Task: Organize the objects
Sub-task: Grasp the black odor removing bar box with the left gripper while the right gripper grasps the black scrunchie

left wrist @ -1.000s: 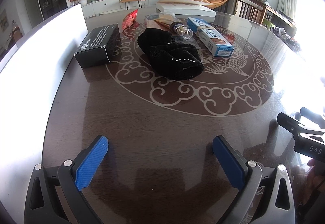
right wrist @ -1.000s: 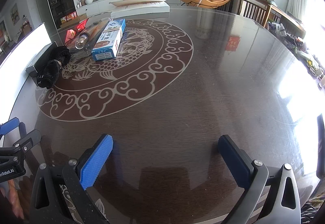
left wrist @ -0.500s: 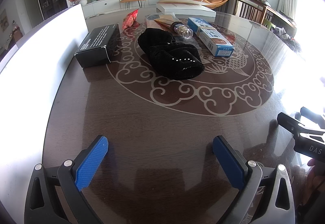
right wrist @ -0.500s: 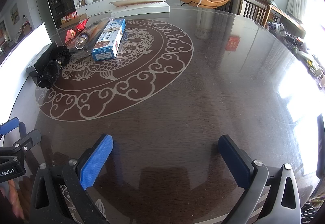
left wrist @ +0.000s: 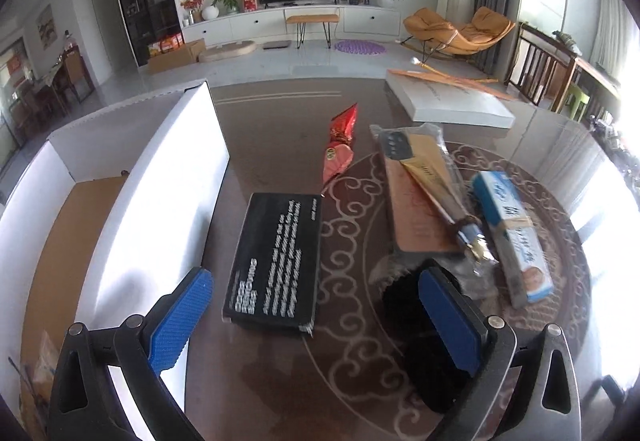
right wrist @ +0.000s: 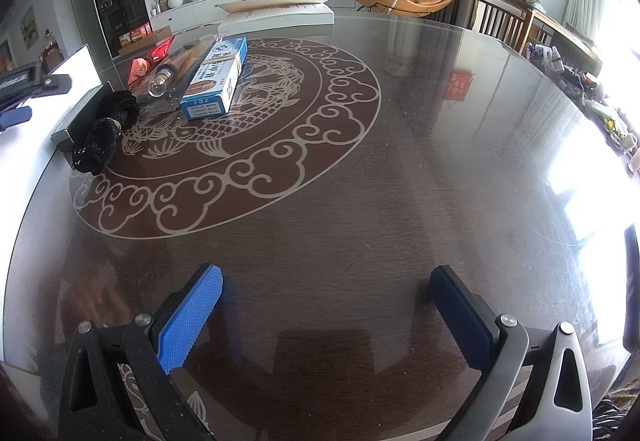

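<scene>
left gripper (left wrist: pixel 316 315) spread wide, empty, hovering low over the near end of a black box (left wrist: pixel 276 259). right blue pad (left wrist: pixel 450 317) covering part of a black fabric bundle (left wrist: pixel 416 329), so its shape hard to read here; in the right wrist view, seen as a rolled dark cloth (right wrist: pixel 102 131) with small studs, touching the box's side. box lying flat on the dark glass table (left wrist: pixel 260 381), long axis running away from the camera, white print too blurred to read. just left of it, a white carton wall (left wrist: pixel 168 209), cardboard floor inside, far corners cut off by the frame edge. beyond, right of the box, a clear bag with a brown card and a bulb-tipped item (left wrist: pixel 424 197), then a blue-and-white carton (left wrist: pixel 510 237) angled alongside, far end pointing away and left. farther back, a red snack packet (left wrist: pixel 340 145), then a flat white box (left wrist: pixel 452 101) at the far rim. right gripper (right wrist: pixel 326 315) parted, empty, over bare tabletop well apart from the cluster.
</scene>
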Demonstrator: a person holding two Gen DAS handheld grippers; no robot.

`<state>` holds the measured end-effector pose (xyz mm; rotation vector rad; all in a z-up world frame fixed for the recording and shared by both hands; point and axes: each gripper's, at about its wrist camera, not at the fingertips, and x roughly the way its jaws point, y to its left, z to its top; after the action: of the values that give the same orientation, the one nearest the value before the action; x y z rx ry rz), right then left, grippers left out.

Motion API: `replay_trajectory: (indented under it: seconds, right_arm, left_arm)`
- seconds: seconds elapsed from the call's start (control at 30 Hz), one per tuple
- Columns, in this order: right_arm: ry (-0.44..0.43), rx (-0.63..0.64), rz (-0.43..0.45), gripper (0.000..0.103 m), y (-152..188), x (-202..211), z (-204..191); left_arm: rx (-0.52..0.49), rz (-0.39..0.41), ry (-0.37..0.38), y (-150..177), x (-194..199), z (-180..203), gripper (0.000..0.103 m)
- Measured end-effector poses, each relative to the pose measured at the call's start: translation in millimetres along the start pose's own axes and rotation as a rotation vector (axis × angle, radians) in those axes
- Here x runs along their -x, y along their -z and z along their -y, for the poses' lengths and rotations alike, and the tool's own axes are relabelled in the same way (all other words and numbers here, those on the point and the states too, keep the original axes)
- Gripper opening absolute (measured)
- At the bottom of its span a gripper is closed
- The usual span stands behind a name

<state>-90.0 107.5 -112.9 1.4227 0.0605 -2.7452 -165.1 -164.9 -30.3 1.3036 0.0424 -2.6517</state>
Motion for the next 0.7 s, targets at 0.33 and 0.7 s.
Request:
replay_trajectory:
  seconds: [0.33,0.7]
  right_arm:
    - [0.000,0.000,0.000,0.103,0,0,0]
    - [0.000,0.000,0.000,0.103,0,0,0]
  left_arm:
    - [0.020,-0.136,-0.004,-15,-78,-3,0.103]
    - [0.036,-0.044,0.030,53,-26,14,0.058]
